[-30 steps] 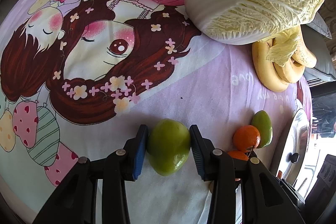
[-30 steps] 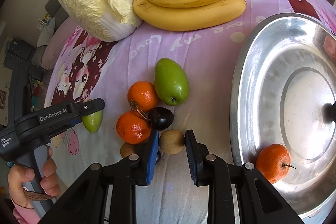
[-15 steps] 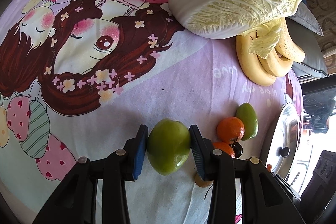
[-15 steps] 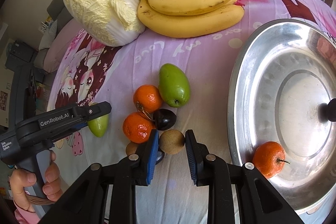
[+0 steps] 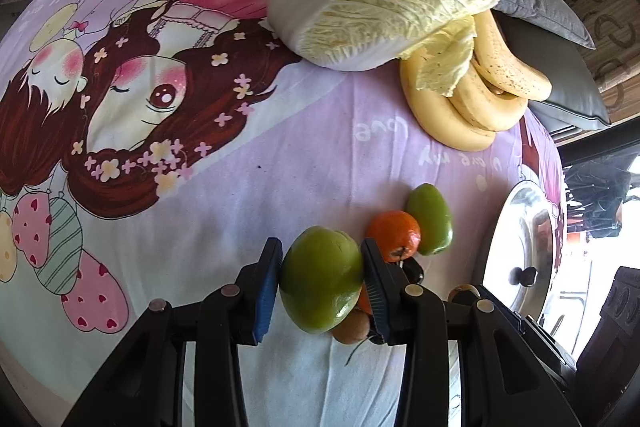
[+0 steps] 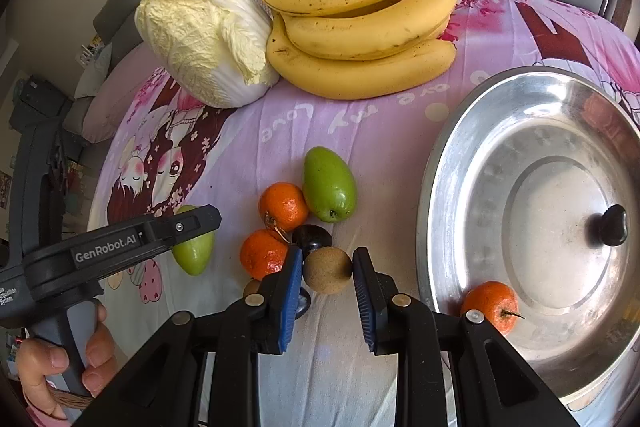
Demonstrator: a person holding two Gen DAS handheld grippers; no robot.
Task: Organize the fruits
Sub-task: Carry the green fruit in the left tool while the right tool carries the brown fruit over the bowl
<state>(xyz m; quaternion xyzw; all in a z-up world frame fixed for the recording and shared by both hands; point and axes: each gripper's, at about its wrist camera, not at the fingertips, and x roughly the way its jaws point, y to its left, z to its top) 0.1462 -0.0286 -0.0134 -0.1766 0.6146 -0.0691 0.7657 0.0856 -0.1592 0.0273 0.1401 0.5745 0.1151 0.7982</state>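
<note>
Two grippers, both loaded. Nearest in the right wrist view, the right gripper (image 6: 327,281) is clamped on a small brown fruit (image 6: 327,270), pads against both sides; compared with a second ago it looks slightly raised, the fruit pile a bit further below. The left gripper (image 5: 320,277) is gripping a green mango (image 5: 321,277) between its blue pads. A second ago that mango sat low on the bed sheet (image 5: 304,155); now it is lifted clear and carried toward the pile, so the oranges and the second mango appear right behind its right finger. From the right view the left gripper (image 6: 192,231) hangs left of the pile, a hand (image 6: 60,367) on its handle.

Just past the grippers: two oranges (image 6: 283,206), a dark plum (image 6: 312,237), the second green mango (image 6: 329,183), all touching in a cluster. To the right, a steel tray (image 6: 448,163) holds one orange (image 6: 490,305) near its rim. Farthest: bananas (image 6: 360,27) and a napa cabbage (image 6: 204,35).

Judgement: both fruits are picked up and likely headed for the tray; most fruit is not yet there.
</note>
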